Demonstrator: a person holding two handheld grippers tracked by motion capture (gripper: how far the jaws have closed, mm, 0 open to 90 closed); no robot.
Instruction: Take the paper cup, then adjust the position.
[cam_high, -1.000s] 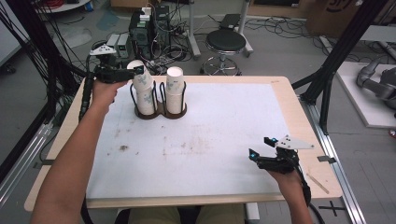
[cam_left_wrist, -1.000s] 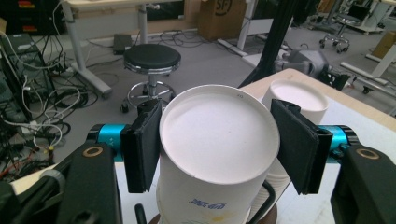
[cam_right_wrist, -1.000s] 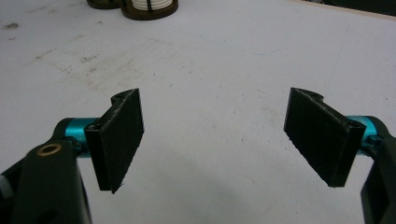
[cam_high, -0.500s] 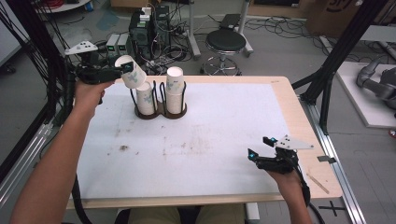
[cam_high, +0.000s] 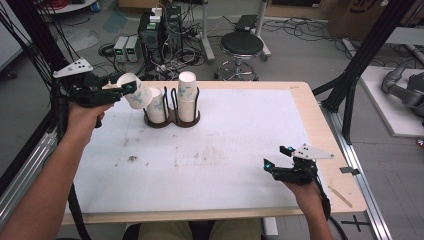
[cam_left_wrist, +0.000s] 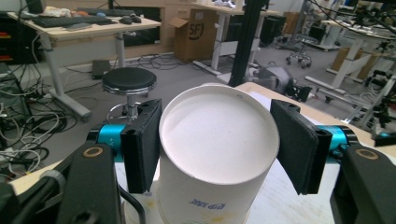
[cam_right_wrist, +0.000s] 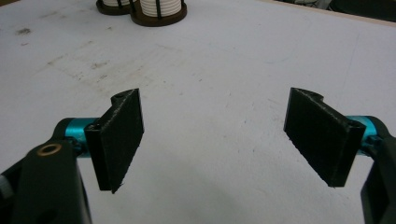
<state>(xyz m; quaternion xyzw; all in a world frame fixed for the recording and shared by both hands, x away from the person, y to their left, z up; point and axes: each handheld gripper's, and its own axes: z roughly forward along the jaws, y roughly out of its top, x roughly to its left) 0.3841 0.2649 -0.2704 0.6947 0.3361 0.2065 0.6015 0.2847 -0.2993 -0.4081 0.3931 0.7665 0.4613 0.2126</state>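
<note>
Paper cup (cam_high: 134, 91) held in the left gripper (cam_high: 120, 89), off the bench (cam_high: 225, 125) surface, above its far left corner, tilted with its mouth toward the gripper. In the left gripper view the jaws are clamped on the cup's (cam_left_wrist: 217, 154) sides, one pad on each flank just below the rim; blue print shows on the cup wall.

Just beside the held cup, to its right in the high view, a dark wire holder (cam_high: 172, 117) stands on the bench with two compartments. Left compartment carries a stack of cups (cam_high: 157, 104); right compartment carries a second, taller stack (cam_high: 187, 96). Held cup nearly meets the left stack; contact cannot be told.

Right gripper (cam_high: 276, 161) rests low near the bench's near right edge, well apart from the holder. Its jaws stand wide apart with bare bench surface (cam_right_wrist: 210, 93) between them.
</note>
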